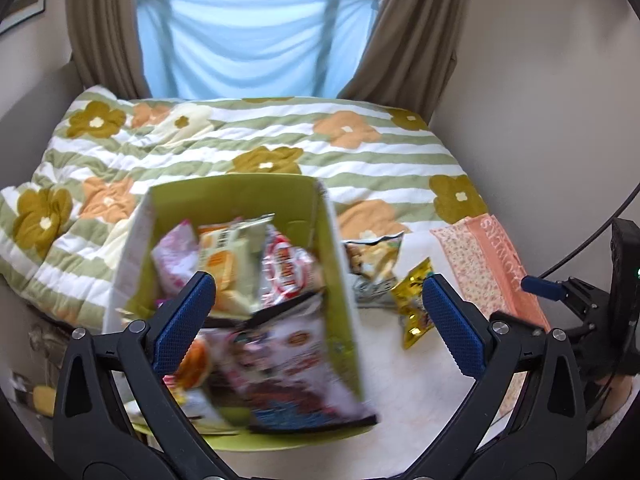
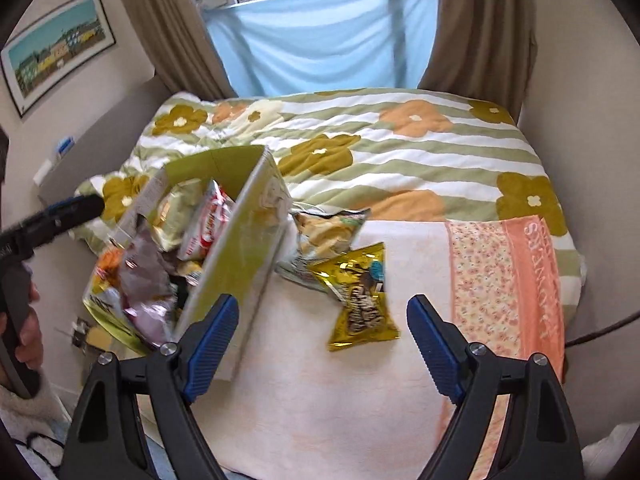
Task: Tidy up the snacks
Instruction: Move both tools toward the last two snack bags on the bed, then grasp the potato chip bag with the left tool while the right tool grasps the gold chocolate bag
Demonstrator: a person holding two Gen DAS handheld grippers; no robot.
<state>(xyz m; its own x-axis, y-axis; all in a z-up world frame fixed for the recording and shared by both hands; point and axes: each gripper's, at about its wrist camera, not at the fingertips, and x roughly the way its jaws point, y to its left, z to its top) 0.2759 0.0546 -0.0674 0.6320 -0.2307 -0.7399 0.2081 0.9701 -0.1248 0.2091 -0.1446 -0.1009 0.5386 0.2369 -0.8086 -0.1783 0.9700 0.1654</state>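
Observation:
A green cardboard box holds several snack bags, among them a red-and-white bag and a pink one. Two bags lie on the bed right of the box: a pale chip bag and a gold bag. My left gripper is open above the box's near end. My right gripper is open, just short of the gold bag. Its fingertip also shows at the right edge of the left wrist view.
A floral striped quilt covers the far bed. A pink towel lies to the right, a cream sheet lies near. Walls close both sides; curtains and a window are behind. My left gripper's finger shows at the left of the right wrist view.

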